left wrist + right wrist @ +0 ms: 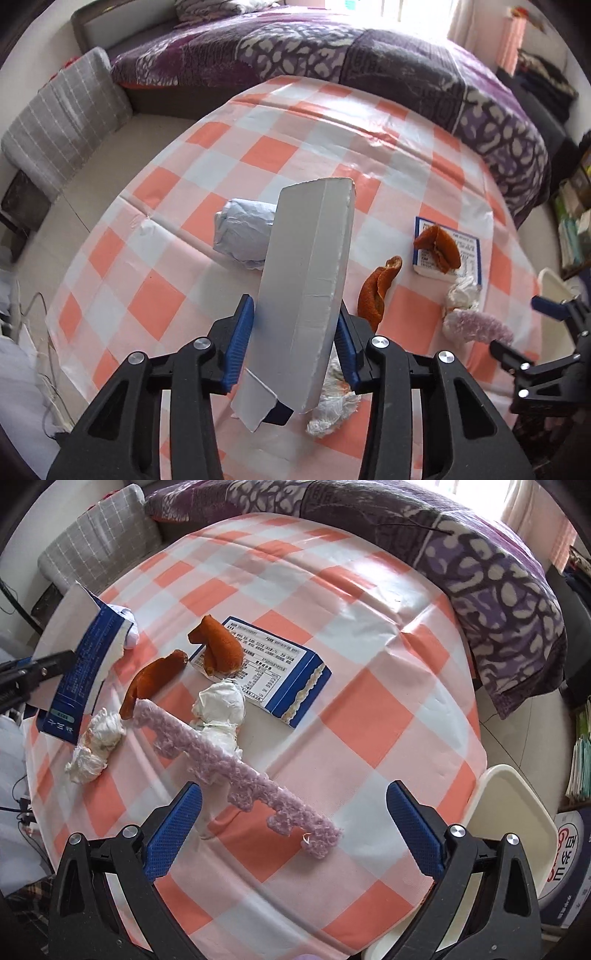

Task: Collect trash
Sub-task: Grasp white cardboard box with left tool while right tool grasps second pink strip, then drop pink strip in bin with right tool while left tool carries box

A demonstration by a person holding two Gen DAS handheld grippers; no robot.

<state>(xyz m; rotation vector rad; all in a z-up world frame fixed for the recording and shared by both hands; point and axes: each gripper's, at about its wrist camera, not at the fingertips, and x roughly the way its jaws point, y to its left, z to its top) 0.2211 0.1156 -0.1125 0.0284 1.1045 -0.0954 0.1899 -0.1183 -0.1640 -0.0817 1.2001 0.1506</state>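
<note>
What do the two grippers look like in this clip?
Both match: the left gripper and right gripper have matte black angular linkage arms joined with round silver bolts. Each finger carries a blue pad with a fine dotted grip texture. No cables, markings or sleeves show on them.

Left gripper (pixel 295 347) clamped on a box (pixel 306 288) — right gripper (pixel 295 830) spread wide, holding nothing.

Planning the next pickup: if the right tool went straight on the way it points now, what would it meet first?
Most likely the fuzzy purple strip, which runs diagonally between the open right tool's blue fingers. Depth is unclear, but nothing appears to lie nearer. The crumpled white paper sits further along.
</note>
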